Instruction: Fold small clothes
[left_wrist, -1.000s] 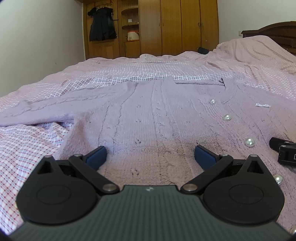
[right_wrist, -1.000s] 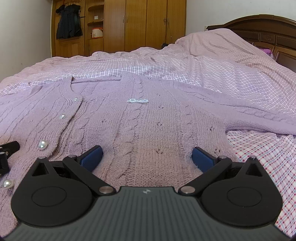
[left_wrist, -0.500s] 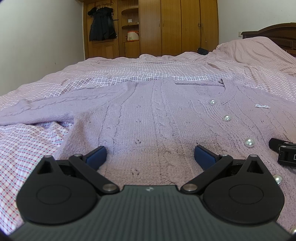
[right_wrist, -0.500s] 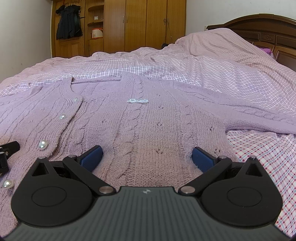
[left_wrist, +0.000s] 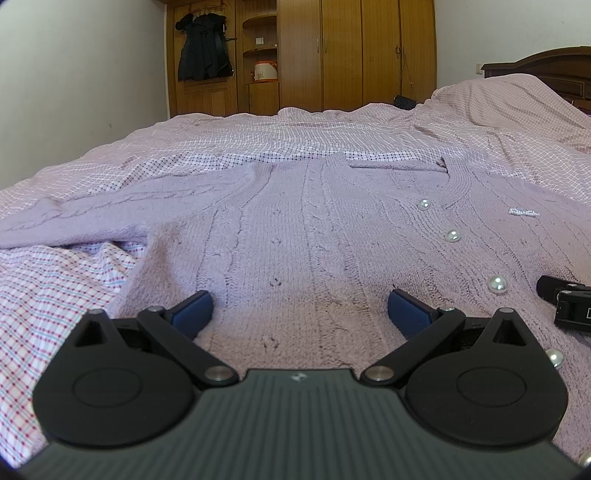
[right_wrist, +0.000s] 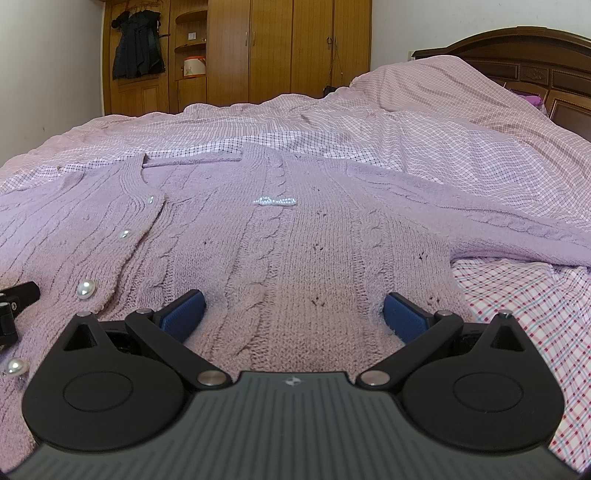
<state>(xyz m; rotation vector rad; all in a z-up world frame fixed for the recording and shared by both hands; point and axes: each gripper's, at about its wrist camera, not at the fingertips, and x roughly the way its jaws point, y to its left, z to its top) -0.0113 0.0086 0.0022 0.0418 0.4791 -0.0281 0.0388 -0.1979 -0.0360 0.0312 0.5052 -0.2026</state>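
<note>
Nothing has moved since the earlier frames: both tools sit spread over the cardigan's hem.

Left of the button row, the left tool (left_wrist: 299, 308) stands wide apart, gripping nothing; right of it, the right tool (right_wrist: 293, 308) does likewise. One lilac cardigan (left_wrist: 314, 229) lies flat on the bed (left_wrist: 55, 295), sleeves out. Five pearl buttons (left_wrist: 497, 284) show. Risk: pinching only the top knit layer, or snagging a button, would skew the fold.

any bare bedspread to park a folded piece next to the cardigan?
Yes: checked bedspread right of the hem, below the right sleeve; a matching patch under the left sleeve. Crowded along the pearl buttons, where both open grippers work.
</note>
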